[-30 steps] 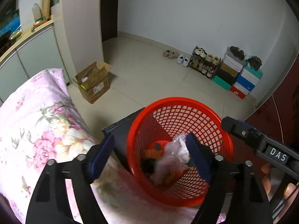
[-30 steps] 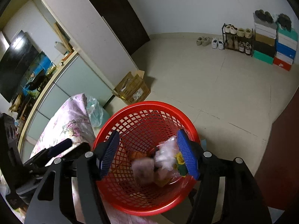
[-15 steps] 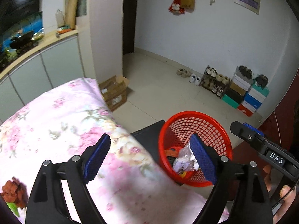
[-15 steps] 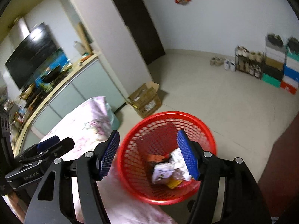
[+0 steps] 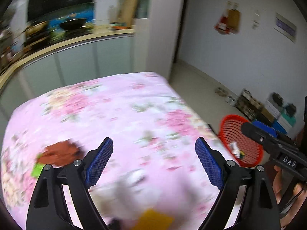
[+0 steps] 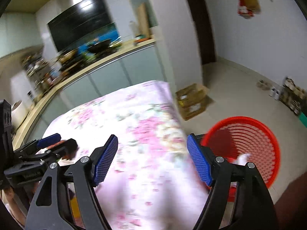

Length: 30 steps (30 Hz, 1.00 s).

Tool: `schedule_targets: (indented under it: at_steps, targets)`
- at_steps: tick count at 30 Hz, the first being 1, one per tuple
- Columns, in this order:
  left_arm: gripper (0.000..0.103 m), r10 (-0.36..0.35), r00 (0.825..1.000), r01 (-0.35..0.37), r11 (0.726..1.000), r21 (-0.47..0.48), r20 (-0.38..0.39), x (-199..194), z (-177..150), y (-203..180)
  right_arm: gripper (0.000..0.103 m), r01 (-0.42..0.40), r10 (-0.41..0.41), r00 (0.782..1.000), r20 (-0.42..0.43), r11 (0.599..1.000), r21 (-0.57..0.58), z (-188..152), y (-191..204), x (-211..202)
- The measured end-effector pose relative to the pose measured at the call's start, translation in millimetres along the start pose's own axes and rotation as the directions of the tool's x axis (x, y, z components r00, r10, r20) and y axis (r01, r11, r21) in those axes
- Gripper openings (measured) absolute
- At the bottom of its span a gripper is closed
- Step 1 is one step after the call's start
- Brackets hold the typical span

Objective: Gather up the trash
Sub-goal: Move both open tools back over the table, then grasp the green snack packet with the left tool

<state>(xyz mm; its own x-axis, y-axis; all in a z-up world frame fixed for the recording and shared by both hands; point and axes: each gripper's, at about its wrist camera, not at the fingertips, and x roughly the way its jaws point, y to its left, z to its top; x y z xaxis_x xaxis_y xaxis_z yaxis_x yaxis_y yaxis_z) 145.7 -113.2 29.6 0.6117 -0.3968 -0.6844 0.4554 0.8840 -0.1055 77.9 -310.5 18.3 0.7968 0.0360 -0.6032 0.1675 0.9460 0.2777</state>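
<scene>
- Left claw (image 5: 153, 163) is spread wide with nothing between its blue pads (image 5: 98, 162), hanging over the pink floral cloth (image 5: 115, 111) that covers the tabletop.
- Right claw (image 6: 152, 158) is likewise gaping and empty, above the same floral cloth (image 6: 145, 134), near its right edge.
- A red mesh basket (image 5: 233, 132) stands past the cloth's right edge, lower than the surface; in the right wrist view the basket (image 6: 249, 141) lies just beyond the right-hand pad.
- Pale crumpled trash (image 5: 236, 149) sits in the bottom of the basket; the right view shows a white scrap (image 6: 242, 158) there too.
- On the cloth, to the left of the left claw, lies a brown crumpled piece (image 5: 59, 152) with a bright green scrap (image 5: 37, 169) touching its lower left side.
- Closer to the camera, between the left claw's fingers, a blurred whitish lump (image 5: 132, 182) and a yellow flat piece (image 5: 153, 220) lie on the cloth; both are too smeared to identify.
- The right claw shows at the right edge of the left view, held in a hand (image 5: 280, 187).
- A cardboard box (image 6: 193, 100) sits on the floor beyond the tabletop's far corner.
</scene>
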Motion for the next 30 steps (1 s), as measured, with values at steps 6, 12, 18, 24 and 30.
schedule_targets:
  at_steps: [6,12,18,24,30]
  targets:
    - [0.085,0.152,0.988,-0.147,0.980,-0.132,0.034,-46,-9,95,0.072,-0.053,0.050,0.998,-0.038,0.997,-0.060,-3,43,12]
    - [0.085,0.286,0.958,-0.271,0.929,-0.251,0.025,-78,-27,170,0.072,-0.084,0.077,0.995,-0.066,0.991,-0.105,-6,78,22]
    - [0.085,0.326,0.945,-0.311,0.879,-0.362,-0.019,-76,-51,212,0.072,-0.100,0.088,0.992,-0.094,0.987,-0.122,-7,98,35]
    - [0.085,0.242,0.963,-0.269,0.884,-0.382,-0.119,-13,-63,212,0.072,-0.097,0.083,0.990,-0.113,0.987,-0.128,-9,102,39]
    - [0.084,0.227,0.956,-0.282,0.886,-0.369,-0.186,38,-68,211,0.072,-0.058,0.046,0.993,-0.106,0.992,-0.113,-4,85,36]
